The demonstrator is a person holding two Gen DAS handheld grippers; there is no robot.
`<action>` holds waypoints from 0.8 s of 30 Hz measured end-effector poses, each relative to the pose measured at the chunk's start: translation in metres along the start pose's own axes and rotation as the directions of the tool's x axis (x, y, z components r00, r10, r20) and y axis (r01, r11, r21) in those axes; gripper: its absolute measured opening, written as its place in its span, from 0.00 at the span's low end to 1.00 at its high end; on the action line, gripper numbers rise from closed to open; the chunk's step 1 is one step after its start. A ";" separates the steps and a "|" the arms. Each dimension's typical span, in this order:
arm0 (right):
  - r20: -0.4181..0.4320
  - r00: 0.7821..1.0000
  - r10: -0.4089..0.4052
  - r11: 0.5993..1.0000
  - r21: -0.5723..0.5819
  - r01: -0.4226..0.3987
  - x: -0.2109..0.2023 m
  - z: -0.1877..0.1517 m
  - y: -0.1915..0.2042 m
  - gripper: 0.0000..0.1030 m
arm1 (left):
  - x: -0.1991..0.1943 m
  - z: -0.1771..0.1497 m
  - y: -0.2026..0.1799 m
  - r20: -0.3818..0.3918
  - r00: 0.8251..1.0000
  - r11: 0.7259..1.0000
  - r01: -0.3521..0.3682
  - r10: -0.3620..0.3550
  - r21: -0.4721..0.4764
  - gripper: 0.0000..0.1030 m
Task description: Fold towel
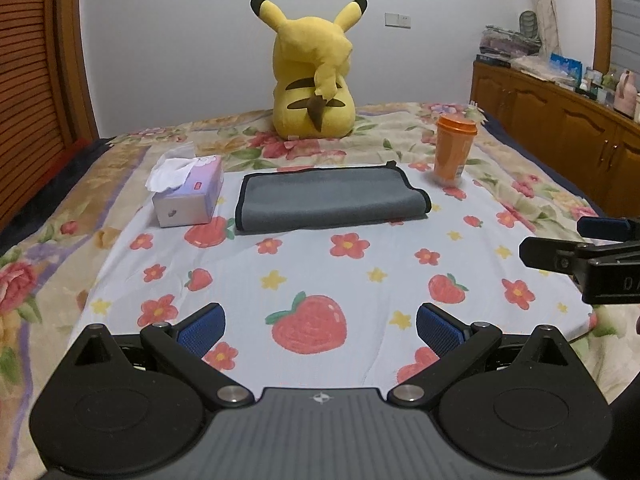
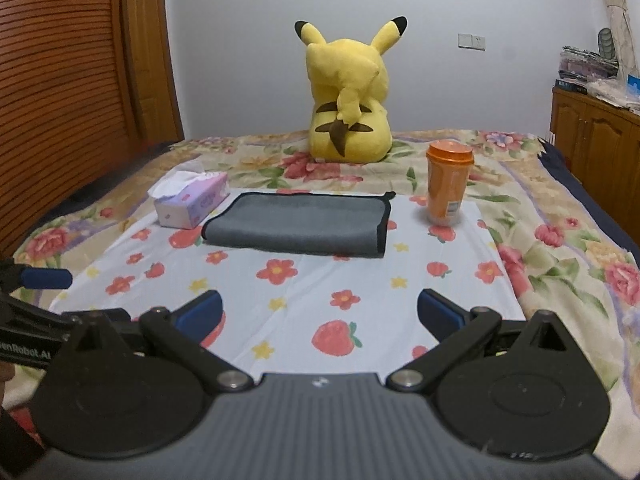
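A grey towel [image 1: 332, 198] with black edging lies folded flat on the strawberry-print cloth [image 1: 320, 280] on the bed; it also shows in the right wrist view [image 2: 298, 224]. My left gripper [image 1: 320, 330] is open and empty, well short of the towel. My right gripper [image 2: 320, 314] is open and empty too, also short of the towel. The right gripper's fingers [image 1: 560, 256] show at the right edge of the left wrist view. The left gripper's blue pad [image 2: 46, 278] shows at the left edge of the right wrist view.
A tissue box [image 1: 188, 192] stands left of the towel. An orange cup [image 1: 455, 148] stands to its right. A yellow plush toy [image 1: 314, 76] sits behind. A wooden cabinet [image 1: 560, 136] runs along the right, a slatted wooden panel [image 1: 32, 80] on the left.
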State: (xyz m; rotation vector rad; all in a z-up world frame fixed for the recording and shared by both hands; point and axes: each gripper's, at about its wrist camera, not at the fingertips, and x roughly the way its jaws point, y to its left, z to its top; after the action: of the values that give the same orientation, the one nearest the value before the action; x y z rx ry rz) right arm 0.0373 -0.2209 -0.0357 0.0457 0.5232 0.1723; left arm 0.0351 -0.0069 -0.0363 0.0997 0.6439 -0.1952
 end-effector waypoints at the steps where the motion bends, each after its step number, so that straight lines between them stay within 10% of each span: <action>1: 0.002 1.000 0.000 1.000 0.002 0.000 0.000 -0.001 0.000 1.00 | 0.000 -0.001 -0.001 0.002 1.000 1.000 -0.001 0.001 0.000 1.00; 24: 0.068 0.996 -0.050 0.999 0.012 0.050 -0.006 -0.008 -0.003 1.00 | -0.010 -0.003 0.002 0.108 0.994 1.000 -0.016 0.016 -0.002 1.00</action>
State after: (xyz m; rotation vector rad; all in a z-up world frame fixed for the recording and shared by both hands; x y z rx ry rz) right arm 0.0284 -0.2250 -0.0397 0.0481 0.4563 0.1188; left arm 0.0263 -0.0029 -0.0324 0.0925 0.5350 -0.1838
